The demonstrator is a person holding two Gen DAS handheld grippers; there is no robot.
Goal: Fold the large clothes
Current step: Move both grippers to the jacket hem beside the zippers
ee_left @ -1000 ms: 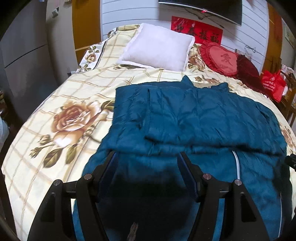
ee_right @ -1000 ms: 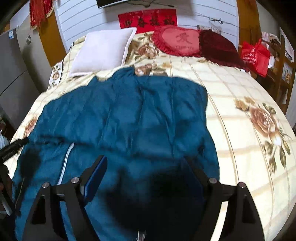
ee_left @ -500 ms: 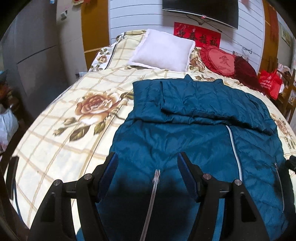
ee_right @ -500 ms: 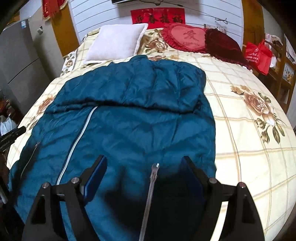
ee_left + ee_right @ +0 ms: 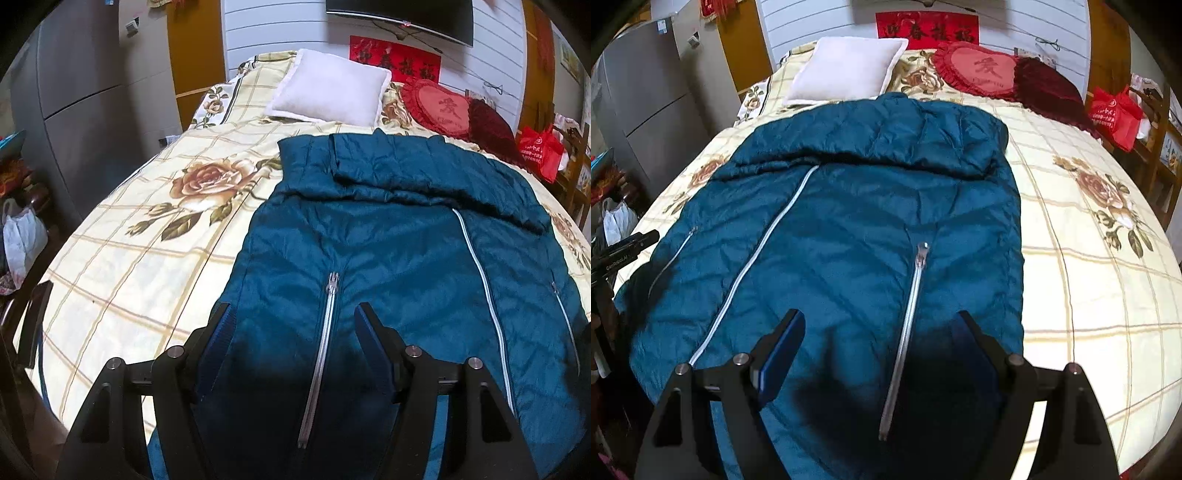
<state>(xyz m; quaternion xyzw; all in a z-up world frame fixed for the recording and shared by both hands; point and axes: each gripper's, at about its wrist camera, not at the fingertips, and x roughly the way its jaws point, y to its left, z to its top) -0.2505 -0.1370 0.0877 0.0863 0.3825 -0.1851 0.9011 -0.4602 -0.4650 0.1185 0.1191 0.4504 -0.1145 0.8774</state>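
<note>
Garment: a large teal quilted jacket [image 5: 388, 236] is being shown lying front-up on the bed [image 5: 122, 266], its collar end toward 12 o'clock, near the white pillow [image 5: 328, 92].

Change: both views are being drawn back toward 6 o'clock compared with a second ago, so the hem, once hidden under the tools, is being revealed along with the centre zipper [image 5: 768, 236] and a pocket zipper [image 5: 325, 339].

Upper part: the sleeves are being seen already folded across the chest, forming a thick band [image 5: 871, 136] at 12 o'clock.

Left tool [image 5: 291, 325]: it is being held released above the hem, fingers spread, nothing between them.

Right tool [image 5: 879, 332]: it is likewise being held spread and empty over the hem, a pocket zipper [image 5: 905, 332] lying below the gap.

Meaning for the task: the sleeve fold is being judged complete; the withdrawal is probably preparing a grip on the hem at 6 o'clock, to be carried toward the collar.

Risk: slippery padded fabric is being expected to spring open.
</note>
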